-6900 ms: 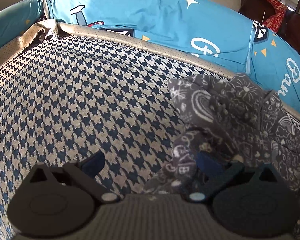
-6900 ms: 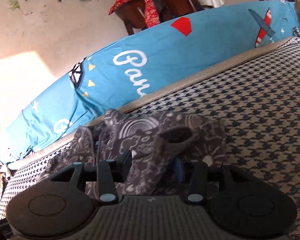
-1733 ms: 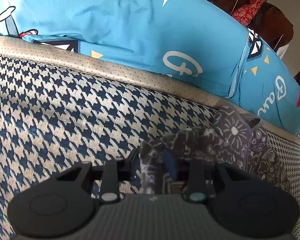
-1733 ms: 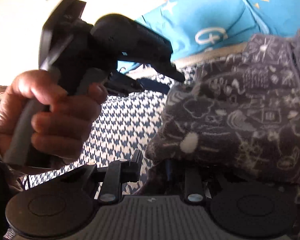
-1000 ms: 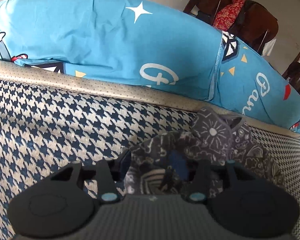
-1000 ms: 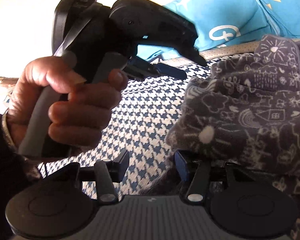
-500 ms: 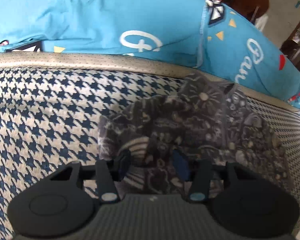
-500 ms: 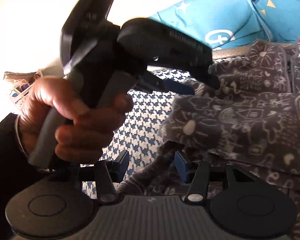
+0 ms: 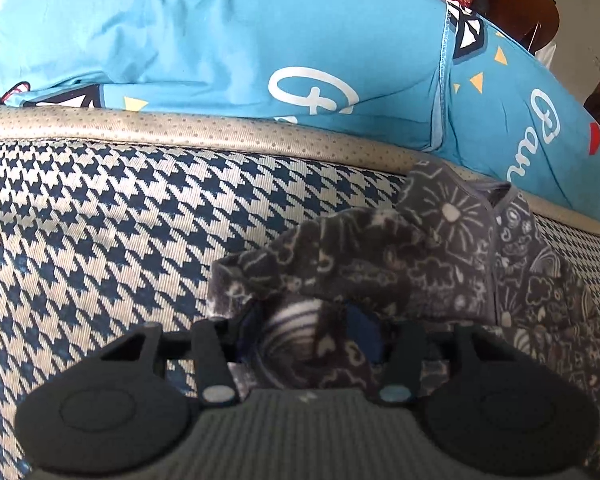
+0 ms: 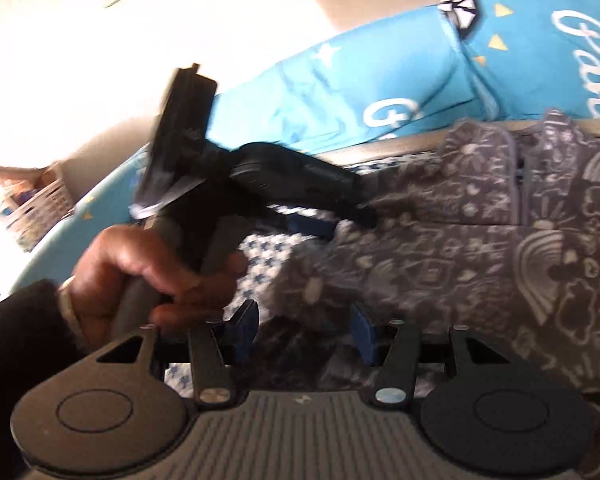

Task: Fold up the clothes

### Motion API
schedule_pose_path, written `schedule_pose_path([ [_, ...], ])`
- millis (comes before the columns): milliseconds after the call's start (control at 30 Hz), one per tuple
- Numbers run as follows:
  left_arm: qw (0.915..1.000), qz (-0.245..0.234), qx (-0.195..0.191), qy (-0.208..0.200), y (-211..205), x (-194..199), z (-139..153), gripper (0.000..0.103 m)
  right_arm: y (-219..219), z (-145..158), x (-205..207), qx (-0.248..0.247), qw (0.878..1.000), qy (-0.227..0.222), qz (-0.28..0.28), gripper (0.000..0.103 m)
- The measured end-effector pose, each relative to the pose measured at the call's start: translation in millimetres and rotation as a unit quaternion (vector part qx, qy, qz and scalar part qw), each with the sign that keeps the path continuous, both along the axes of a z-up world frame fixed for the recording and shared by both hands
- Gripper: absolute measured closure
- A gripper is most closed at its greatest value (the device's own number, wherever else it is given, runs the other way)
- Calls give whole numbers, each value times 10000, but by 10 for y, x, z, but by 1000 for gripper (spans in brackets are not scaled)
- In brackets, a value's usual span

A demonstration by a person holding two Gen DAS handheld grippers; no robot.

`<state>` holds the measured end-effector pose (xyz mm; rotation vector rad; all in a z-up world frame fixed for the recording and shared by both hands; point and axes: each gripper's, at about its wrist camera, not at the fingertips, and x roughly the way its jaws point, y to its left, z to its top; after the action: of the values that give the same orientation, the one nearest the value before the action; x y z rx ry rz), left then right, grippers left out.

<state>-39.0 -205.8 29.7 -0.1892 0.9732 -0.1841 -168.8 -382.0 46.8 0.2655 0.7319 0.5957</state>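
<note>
Leftward: open houndstooth bed cover, bare to its beige dotted border. Behind: blue printed bedsheet, wooden chairs beyond. Grey patterned garment bunched near border, long axis along it. Left tongs parted around a fold; right tongs parted, cloth between. Left hand alongside.

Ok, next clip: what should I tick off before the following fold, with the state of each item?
1. Left gripper free of cloth: not ok. A bulge of the grey garment sits between its parted fingers.
2. Right gripper free of cloth: not ok. It is open, with the garment's edge between its fingers.
3. Garment flat: not ok. It is bunched and wrinkled.
4. Garment wholly on the houndstooth cushion: cannot tell. Its right side runs out of view.
5. Grippers apart: ok, but close. The left hand holds its gripper just ahead of the right one.
</note>
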Motion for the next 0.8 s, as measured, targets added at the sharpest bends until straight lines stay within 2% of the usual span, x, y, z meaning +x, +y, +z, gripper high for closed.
schedule_pose_path([
  [33,10000,26,-5,-3,1,-4,9,54,10,-30,21,-27,10000,61,-49,52],
  [133,9999,124,-77,-30,27,-31,74,54,53,-180,112,-165,9978,618,-144,52],
  [333,9990,326,-271,-107,100,-102,248,52,-22,-148,112,48,9970,752,-199,51],
  [467,9991,317,-123,-253,79,-259,382,44,-133,-54,78,162,9978,637,-128,51],
  [600,9992,284,-100,-248,39,-421,448,44,-294,64,91,143,9988,343,-328,51],
  [800,9984,170,517,-134,-128,-670,378,44,-618,155,213,-239,9952,24,-947,51],
])
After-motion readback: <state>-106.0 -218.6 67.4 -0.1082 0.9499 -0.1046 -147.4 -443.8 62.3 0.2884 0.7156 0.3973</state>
